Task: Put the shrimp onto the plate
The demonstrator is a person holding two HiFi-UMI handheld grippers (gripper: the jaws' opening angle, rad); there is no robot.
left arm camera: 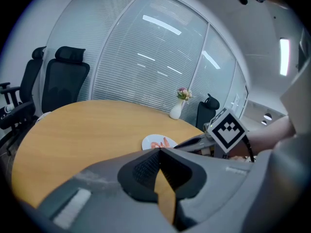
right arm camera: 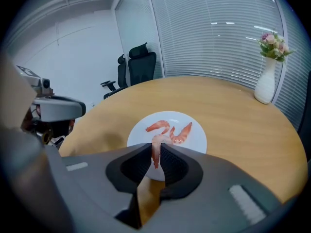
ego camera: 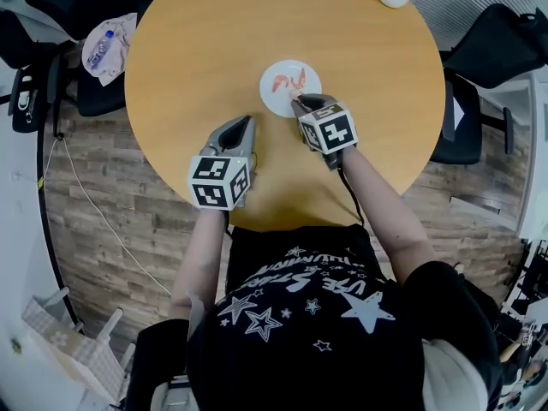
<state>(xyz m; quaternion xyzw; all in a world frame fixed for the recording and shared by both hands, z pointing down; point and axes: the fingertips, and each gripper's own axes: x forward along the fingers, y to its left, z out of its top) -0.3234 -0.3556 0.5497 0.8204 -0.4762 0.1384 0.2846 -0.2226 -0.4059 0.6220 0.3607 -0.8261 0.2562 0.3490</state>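
Right tongs [right arm camera: 155, 152] clamp a shrimp [right arm camera: 158, 140], clear only in their view

Our right gripper [ego camera: 296, 100] reaches toward the middle of the table [ego camera: 197, 50], jaws clamped on a shrimp [right arm camera: 156, 150]. Our left gripper [ego camera: 246, 122] hangs nearer its near edge, jaws together, empty.

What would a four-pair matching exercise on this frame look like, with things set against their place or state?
Things:
1. right gripper
2. left gripper
3. plate
4. vase

Places or states:
A. stands near the far edge of the table
B. shut on a shrimp
C. jaws together, nothing between them
D. carries two shrimp lying loose

Pairs: 1-B; 2-C; 3-D; 4-A
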